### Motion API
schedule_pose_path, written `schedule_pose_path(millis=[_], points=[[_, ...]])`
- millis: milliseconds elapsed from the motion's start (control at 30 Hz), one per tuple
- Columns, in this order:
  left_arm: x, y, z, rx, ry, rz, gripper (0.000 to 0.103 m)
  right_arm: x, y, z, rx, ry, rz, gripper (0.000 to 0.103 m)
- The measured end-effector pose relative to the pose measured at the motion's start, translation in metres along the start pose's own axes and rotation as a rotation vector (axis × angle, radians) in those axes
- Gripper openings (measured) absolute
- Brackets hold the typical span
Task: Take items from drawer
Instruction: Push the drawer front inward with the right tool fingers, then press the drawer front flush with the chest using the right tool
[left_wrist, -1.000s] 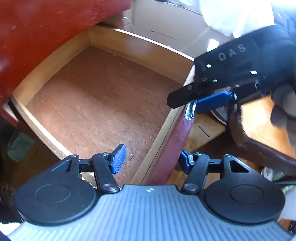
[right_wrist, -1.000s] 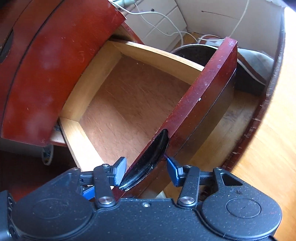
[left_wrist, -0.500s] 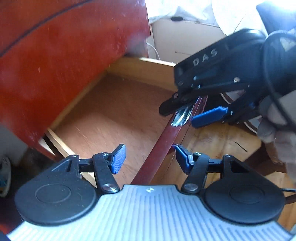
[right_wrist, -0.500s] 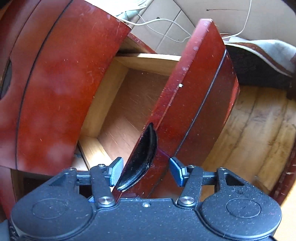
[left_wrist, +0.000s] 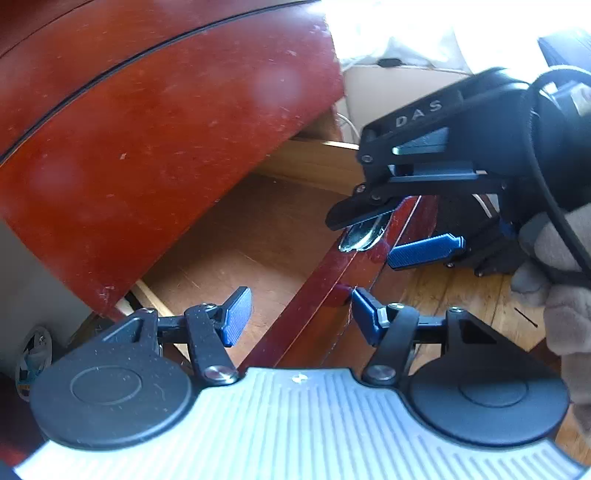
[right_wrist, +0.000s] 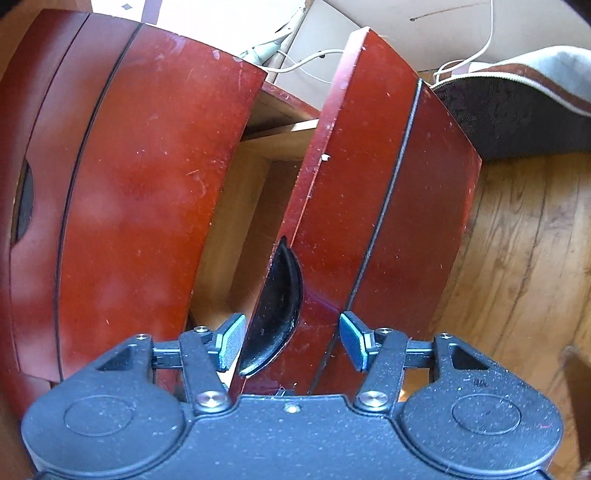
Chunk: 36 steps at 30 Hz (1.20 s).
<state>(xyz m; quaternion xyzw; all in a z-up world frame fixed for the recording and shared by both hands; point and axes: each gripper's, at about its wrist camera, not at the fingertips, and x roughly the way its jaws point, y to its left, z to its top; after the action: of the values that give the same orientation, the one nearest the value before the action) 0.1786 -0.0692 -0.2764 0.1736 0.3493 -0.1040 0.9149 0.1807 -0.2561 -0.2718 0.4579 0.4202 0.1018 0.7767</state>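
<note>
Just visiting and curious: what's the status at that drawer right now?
Both grippers open: right gripper straddles the drawer front at its black handle, left gripper straddles its top edge. Visible drawer floor bare. Nothing in the way.

Left black plastic gripper (left_wrist: 301, 319): grey ribbed body, blue ribbed pads, silver screws, 2 round black discs. Right black gripper (right_wrist: 291, 341): same blue pads, white "DAS" marking, black cable. Grey knit glove (left_wrist: 557, 273) on the hand.
</note>
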Motion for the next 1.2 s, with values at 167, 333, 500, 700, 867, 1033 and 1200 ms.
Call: schedule_pose_path(millis=[167,333,500,700,867,1033,1200], points=[[0.006,0.023,0.000,-0.098,0.017,0.009,0.070,0.006,-0.011,-0.009,0.150,-0.010,0.108,0.050],[0.007,0.030,0.001,-0.111,-0.009,0.079,0.070,0.016,-0.009,-0.012,0.140,-0.009,0.128,0.051],[0.005,0.045,0.000,-0.212,-0.046,0.070,0.069,0.020,0.008,-0.014,0.011,-0.043,0.067,0.057],[0.010,0.048,0.003,-0.199,-0.062,0.075,0.069,0.025,0.026,-0.007,-0.167,-0.038,-0.011,0.065],[0.006,0.056,0.004,-0.212,-0.073,0.133,0.069,0.029,0.019,-0.015,-0.158,-0.016,-0.056,0.065],[-0.002,0.071,0.000,-0.246,-0.064,0.131,0.070,0.033,0.016,-0.025,-0.137,0.014,-0.055,0.065],[0.000,0.073,0.000,-0.260,-0.065,0.113,0.070,0.040,0.032,-0.030,-0.178,0.037,-0.037,0.065]])
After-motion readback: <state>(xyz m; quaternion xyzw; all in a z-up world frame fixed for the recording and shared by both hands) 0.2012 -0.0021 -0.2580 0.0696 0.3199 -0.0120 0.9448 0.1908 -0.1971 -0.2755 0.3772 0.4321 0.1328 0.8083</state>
